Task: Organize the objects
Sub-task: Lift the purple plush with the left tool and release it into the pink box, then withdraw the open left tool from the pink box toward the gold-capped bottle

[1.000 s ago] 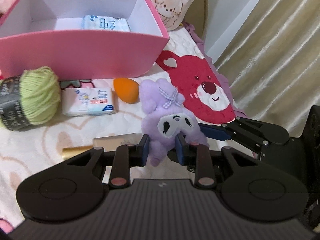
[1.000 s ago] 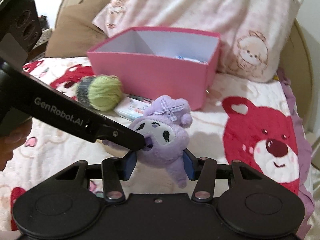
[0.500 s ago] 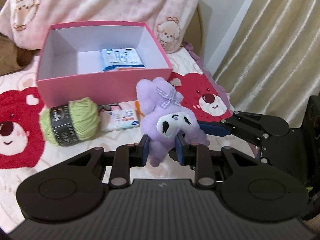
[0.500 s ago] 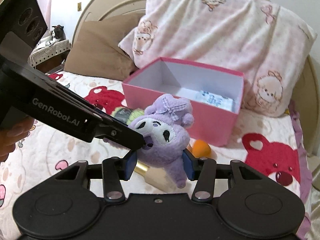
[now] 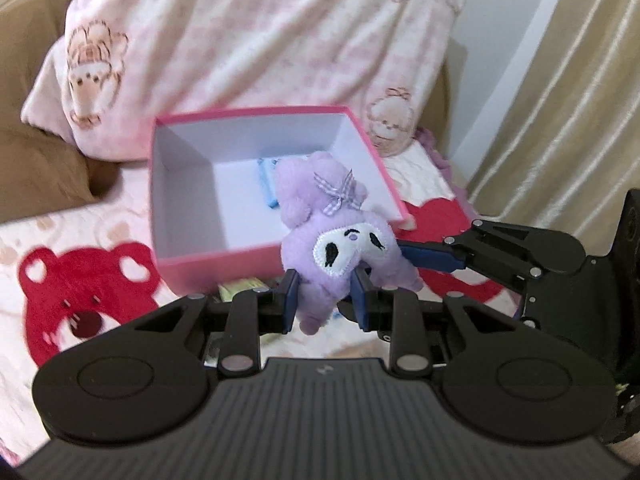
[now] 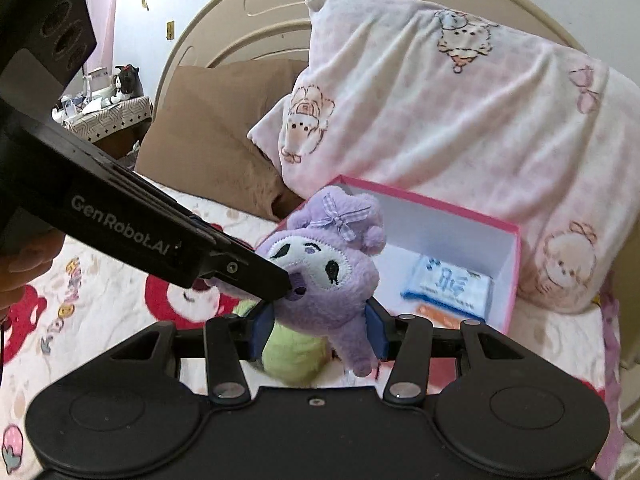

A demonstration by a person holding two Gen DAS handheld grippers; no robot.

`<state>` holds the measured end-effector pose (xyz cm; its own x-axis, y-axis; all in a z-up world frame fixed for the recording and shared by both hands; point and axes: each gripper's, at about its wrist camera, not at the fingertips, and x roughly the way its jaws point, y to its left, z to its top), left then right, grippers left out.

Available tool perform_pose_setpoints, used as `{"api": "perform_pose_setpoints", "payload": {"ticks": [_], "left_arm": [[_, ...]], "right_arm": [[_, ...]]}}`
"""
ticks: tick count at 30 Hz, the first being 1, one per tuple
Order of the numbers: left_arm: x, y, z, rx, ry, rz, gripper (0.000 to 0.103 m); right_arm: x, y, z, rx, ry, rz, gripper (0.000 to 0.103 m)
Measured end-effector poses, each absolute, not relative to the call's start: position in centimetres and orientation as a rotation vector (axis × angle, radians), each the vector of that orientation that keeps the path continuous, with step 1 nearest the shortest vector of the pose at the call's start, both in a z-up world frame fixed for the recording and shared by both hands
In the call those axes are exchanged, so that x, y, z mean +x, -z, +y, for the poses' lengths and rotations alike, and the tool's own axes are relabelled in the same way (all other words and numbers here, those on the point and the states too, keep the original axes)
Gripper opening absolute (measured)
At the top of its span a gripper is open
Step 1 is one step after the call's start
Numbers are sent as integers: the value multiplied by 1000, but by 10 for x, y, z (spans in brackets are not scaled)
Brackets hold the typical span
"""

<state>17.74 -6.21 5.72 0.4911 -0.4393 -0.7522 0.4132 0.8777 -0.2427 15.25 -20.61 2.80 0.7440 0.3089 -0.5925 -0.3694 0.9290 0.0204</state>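
Note:
A purple plush toy (image 5: pixel 336 244) with a checked bow and white face is held in the air between both grippers. My left gripper (image 5: pixel 325 300) is shut on its lower body. My right gripper (image 6: pixel 318 334) is shut on its sides; it also shows in the left wrist view (image 5: pixel 432 258), coming in from the right. The plush (image 6: pixel 324 276) hangs in front of an open pink box (image 5: pixel 200 264) with a white inside. A blue-and-white tissue pack (image 6: pixel 446 284) lies in the box (image 6: pixel 510 280).
A green yarn ball (image 6: pixel 292 354) lies on the bedspread below the plush. A pink bear-print pillow (image 5: pixel 240 40) and a brown pillow (image 6: pixel 212 120) lean behind the box. Beige curtains (image 5: pixel 560 100) hang at the right. The bedspread (image 5: pixel 80 280) has red bears.
Both grippers have lifted the plush well above the bed and carried it toward the box. The box now sits lower and closer behind the plush; the orange item and gold tube dropped out of view.

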Motion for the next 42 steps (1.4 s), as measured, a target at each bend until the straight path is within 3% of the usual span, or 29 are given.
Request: {"api": "perform_pose_setpoints", "payload": {"ticks": [6, 17, 30, 35, 42], "left_arm": [[241, -49, -65, 1, 453, 972, 27], [310, 19, -77, -82, 407, 1013, 28], [335, 82, -72, -196, 373, 1130, 29], [337, 82, -73, -221, 347, 1130, 48], [314, 46, -65, -168, 380, 1075, 57]], "right_arm": [[215, -22, -209, -50, -395, 697, 54], [300, 26, -222, -24, -361, 831, 54], [337, 79, -224, 51, -344, 993, 54], [339, 79, -230, 66, -310, 1008, 56], [311, 42, -238, 107, -351, 954, 62]]}}
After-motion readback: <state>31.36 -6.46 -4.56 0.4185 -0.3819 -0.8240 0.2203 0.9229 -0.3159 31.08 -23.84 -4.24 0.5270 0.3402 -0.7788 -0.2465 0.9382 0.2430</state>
